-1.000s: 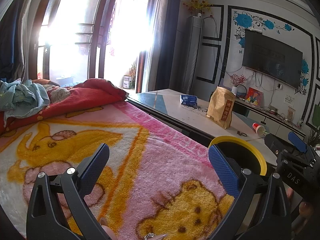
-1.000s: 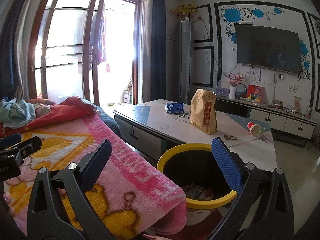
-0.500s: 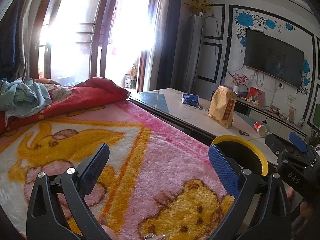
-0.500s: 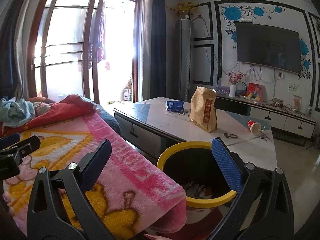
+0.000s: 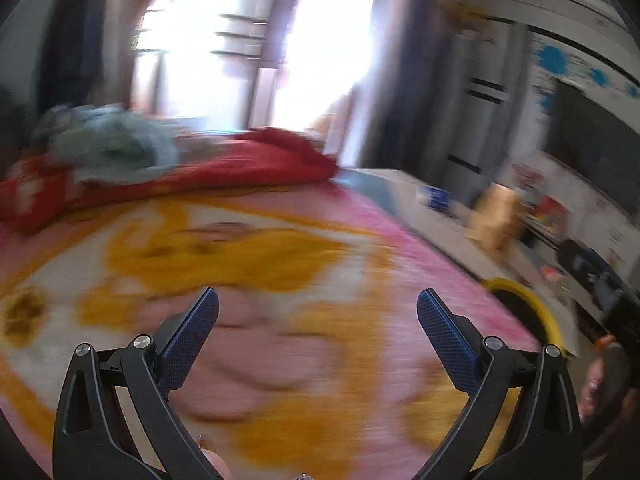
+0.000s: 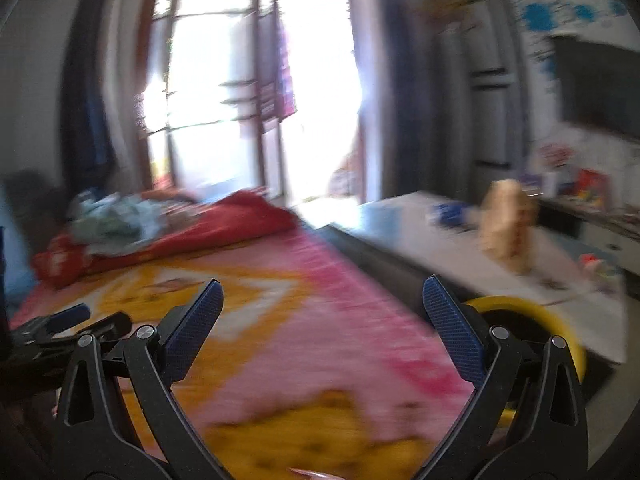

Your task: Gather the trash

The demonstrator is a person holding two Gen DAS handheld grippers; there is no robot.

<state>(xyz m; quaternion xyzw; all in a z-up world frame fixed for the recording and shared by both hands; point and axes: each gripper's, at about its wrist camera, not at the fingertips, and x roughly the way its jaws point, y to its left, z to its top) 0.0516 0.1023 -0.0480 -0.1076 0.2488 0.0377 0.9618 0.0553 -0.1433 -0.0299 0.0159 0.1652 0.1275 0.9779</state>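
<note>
Both claws wide and empty; the trash lies ahead and to the right, on the table beyond the bin.

From where I stand, the left gripper (image 5: 318, 308) and the right gripper (image 6: 323, 300) both hang over the pink blanket (image 6: 320, 320) with jaws spread wide, nothing between them. The yellow-rimmed bin (image 6: 532, 312) sits just off the blanket's right edge, close under the right gripper's right finger. The likely trash is on the low table (image 6: 420, 248) past the bin: a brown paper bag (image 6: 506, 228) standing upright, a blue packet (image 6: 448, 212) beside it, and what seems to be a red cup (image 6: 588, 260), though the blur makes that one uncertain. All of it lies forward-right, so the right gripper looks the nearer one.
</note>
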